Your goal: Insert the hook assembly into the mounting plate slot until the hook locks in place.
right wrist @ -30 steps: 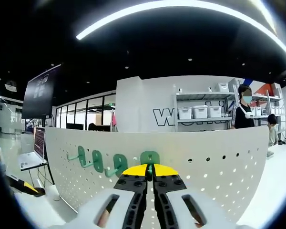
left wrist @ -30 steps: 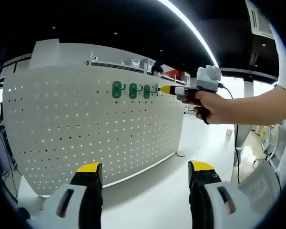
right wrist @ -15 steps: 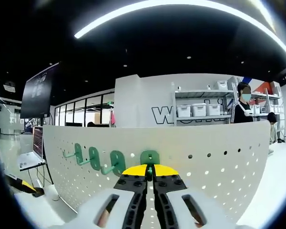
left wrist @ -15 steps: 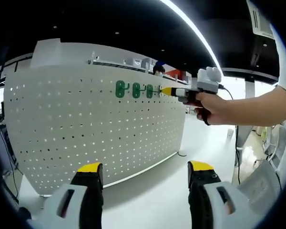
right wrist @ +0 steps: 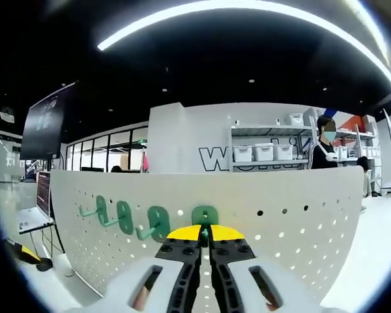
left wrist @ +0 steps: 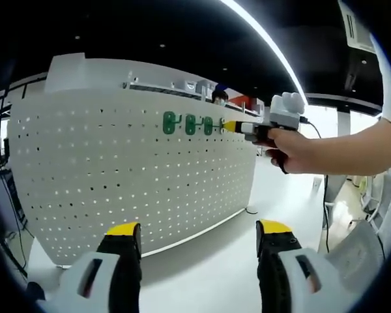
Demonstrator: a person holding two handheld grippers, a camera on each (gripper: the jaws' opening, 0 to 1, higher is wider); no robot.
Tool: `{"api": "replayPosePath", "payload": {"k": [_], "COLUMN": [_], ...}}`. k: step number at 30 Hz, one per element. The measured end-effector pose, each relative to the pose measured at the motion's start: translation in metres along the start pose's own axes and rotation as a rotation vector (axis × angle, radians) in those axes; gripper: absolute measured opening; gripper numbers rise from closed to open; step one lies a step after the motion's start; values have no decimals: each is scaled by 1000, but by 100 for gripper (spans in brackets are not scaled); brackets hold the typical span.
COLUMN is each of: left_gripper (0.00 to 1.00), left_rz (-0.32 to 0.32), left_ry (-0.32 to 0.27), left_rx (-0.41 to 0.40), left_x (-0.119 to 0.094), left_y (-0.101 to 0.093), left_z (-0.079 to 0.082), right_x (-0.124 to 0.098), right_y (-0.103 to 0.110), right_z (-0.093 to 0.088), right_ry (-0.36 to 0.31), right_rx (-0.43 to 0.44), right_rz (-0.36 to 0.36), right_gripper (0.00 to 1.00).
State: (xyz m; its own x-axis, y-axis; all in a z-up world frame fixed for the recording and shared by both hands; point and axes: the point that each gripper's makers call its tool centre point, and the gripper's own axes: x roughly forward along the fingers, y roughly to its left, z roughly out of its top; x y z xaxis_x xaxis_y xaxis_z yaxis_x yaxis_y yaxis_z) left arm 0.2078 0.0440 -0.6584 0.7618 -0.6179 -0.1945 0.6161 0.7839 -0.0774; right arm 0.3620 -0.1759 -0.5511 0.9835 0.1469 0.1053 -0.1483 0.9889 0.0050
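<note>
Pegboard spans the left and middle of my left gripper view: a white perforated mounting plate standing upright on the pale floor, its holes in even rows. Near its top edge I see three green hooks already seated in a row. Just right of them, my right gripper comes in held by a hand, its yellow-tipped jaws pressed up to the board at the end of that row. My left gripper rides low in that view, jaws spread wide apart with nothing between them, well short of the board.

In my right gripper view, three green hooks sit left of centre on the pegboard, their prongs jutting out from the board toward the left of the view. The hook assembly is dead centre, a green rounded back plate lying flat against the board, its long axis upright. My right gripper is clenched on its prong, jaws nearly together, so the prong points straight back at the camera along the jaws. I cannot tell whether it has locked in.

Behind the board, large dark letters on a white wall begin with "W"; the rest is blocked by a shelf rack with white bins. A person stands at the right of the rack.
</note>
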Motion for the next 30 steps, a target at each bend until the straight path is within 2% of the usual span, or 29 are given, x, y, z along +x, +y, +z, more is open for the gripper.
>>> {"api": "replayPosePath", "payload": {"k": [2,11,21,23,25,30], "left_gripper": [74,73,73,73,73,72], "left_rz": [3,10,9,10,10,12], "left_ry": [-2,-6,-7,-8,-7,-14], "left_rx": [-1,0,2,2,2,-6], "left_x": [-1,-5,-6,-7,-7,-7], "left_y": [1,4,3,4,4,5], "left_z": [1,3,3,3,3,5], "right_x": [0,1,0,0,-1,-2], "right_y": [-1,-2,-1,1,4,7], "right_z": [0,-1,-1,-1,2,0], "right_ry": [-10,-43,-26,-21,-33,-36], "right_rx": [24,38,16,19,-17,-20], "right_rz": [-13,-40,-34,-24,-13,6], "right_gripper": [1,1,2,4,6,16]}}
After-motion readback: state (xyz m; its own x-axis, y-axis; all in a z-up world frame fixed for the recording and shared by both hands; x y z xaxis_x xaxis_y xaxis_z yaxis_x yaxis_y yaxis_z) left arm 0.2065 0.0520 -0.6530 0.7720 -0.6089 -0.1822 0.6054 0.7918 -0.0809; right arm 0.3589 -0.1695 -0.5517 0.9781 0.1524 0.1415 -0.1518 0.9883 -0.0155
